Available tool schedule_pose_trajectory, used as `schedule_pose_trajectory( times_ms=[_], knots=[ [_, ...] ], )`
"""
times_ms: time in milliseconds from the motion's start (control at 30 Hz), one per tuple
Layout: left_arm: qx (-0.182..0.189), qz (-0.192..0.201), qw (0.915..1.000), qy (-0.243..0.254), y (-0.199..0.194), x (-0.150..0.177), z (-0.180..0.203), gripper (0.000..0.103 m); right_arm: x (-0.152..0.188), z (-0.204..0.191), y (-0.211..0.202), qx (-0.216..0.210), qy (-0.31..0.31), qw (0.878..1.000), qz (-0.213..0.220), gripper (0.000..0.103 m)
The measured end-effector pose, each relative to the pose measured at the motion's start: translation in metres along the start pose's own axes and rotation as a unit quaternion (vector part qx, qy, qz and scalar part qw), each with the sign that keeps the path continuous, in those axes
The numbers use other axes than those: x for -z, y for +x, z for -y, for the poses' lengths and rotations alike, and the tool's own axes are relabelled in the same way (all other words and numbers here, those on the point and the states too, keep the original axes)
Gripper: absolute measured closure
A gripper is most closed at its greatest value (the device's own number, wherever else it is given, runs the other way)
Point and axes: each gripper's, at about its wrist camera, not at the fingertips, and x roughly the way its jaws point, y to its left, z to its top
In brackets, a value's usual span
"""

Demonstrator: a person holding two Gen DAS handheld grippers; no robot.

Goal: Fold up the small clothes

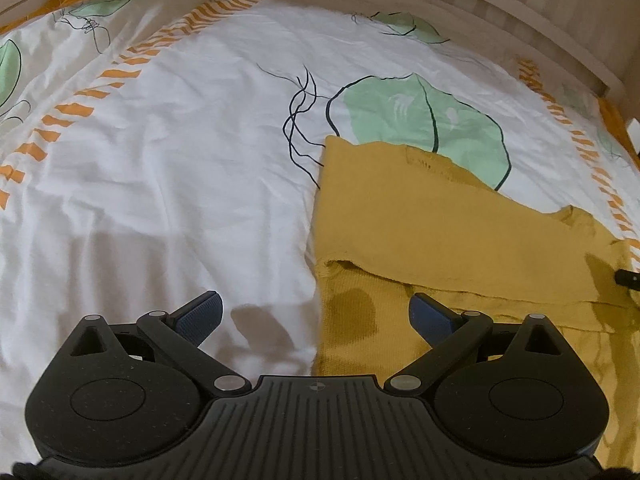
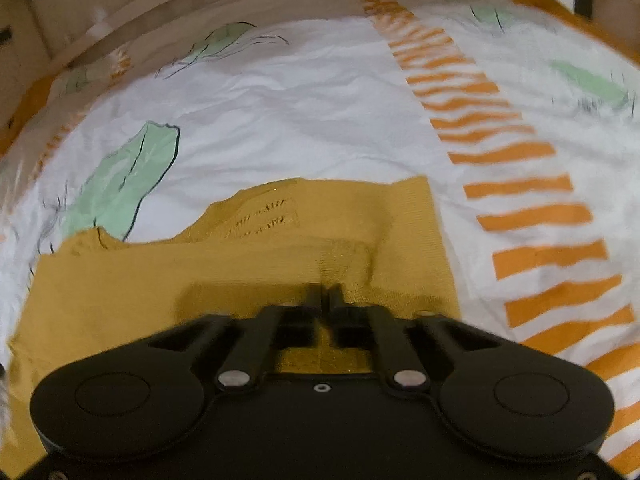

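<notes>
A mustard-yellow knit garment (image 1: 440,232) lies partly folded on the bed, with one layer turned over another. My left gripper (image 1: 316,312) is open and empty, hovering over the garment's left edge, one finger over the sheet and one over the cloth. In the right wrist view the garment (image 2: 240,280) fills the lower middle. My right gripper (image 2: 325,294) has its jaws together over the garment; the cloth puckers just ahead of the tips, and I cannot see whether fabric is pinched between them. The right gripper's tip (image 1: 626,276) shows at the left wrist view's right edge.
The bed is covered by a white sheet (image 1: 180,168) with green leaf prints (image 1: 420,120) and orange dashed stripes (image 2: 520,184). A pale wooden bed frame (image 1: 520,12) runs along the far side.
</notes>
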Motion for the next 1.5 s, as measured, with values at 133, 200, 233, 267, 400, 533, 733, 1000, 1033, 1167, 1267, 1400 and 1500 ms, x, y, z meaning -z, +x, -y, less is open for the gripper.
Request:
schedule_pose_trajectory(
  times_ms=[133,200,233,267,400,533,733,1000,1033,1167,1267,1400,1500],
  knots=[
    [0.000,-0.002,1.0000,0.002,0.000,0.000,0.000,0.002,-0.003,-0.005,-0.012,0.020,-0.027,0.999,0.025,0.094],
    [0.001,-0.004,1.0000,0.001,0.000,0.000,0.000,0.002,-0.005,-0.002,-0.010,0.027,-0.024,0.999,0.022,0.094],
    [0.001,-0.005,1.0000,0.002,0.001,0.000,0.000,0.002,-0.005,-0.001,-0.007,0.027,-0.019,0.999,0.015,0.094],
    [0.001,-0.007,1.0000,0.004,0.001,0.000,0.000,0.002,-0.003,-0.001,-0.004,0.030,-0.019,0.999,0.010,0.094],
    [0.000,-0.009,1.0000,0.005,0.002,0.000,0.000,0.002,0.004,-0.010,0.006,0.051,-0.046,0.998,0.006,0.091],
    [0.002,-0.016,0.9999,0.000,0.004,0.000,-0.002,0.002,0.009,-0.014,0.007,0.064,-0.063,0.996,0.015,0.074],
    [0.004,-0.052,0.9985,-0.015,0.022,0.003,-0.008,0.002,0.017,0.000,0.008,0.064,-0.032,0.997,0.029,0.026],
    [-0.024,-0.055,0.9980,0.019,0.029,0.009,0.004,0.001,0.028,0.006,0.009,0.038,-0.026,0.998,0.052,0.007],
    [-0.028,-0.054,0.9979,0.022,0.030,0.009,0.005,0.000,0.030,0.006,0.009,0.036,-0.027,0.997,0.055,0.005],
    [-0.040,-0.046,0.9977,0.028,0.031,0.013,0.009,0.000,0.035,0.004,0.011,0.033,-0.031,0.997,0.069,0.000],
    [-0.042,-0.039,0.9980,0.028,0.030,0.015,0.009,0.000,0.038,0.005,0.010,0.030,-0.031,0.996,0.080,0.000],
    [-0.047,-0.040,0.9976,0.032,0.031,0.015,0.010,0.000,0.038,0.007,0.006,0.018,-0.027,0.996,0.084,0.000],
    [-0.047,-0.039,0.9976,0.032,0.031,0.015,0.011,0.000,0.039,0.008,-0.004,-0.007,-0.023,0.996,0.084,0.000]
  ],
)
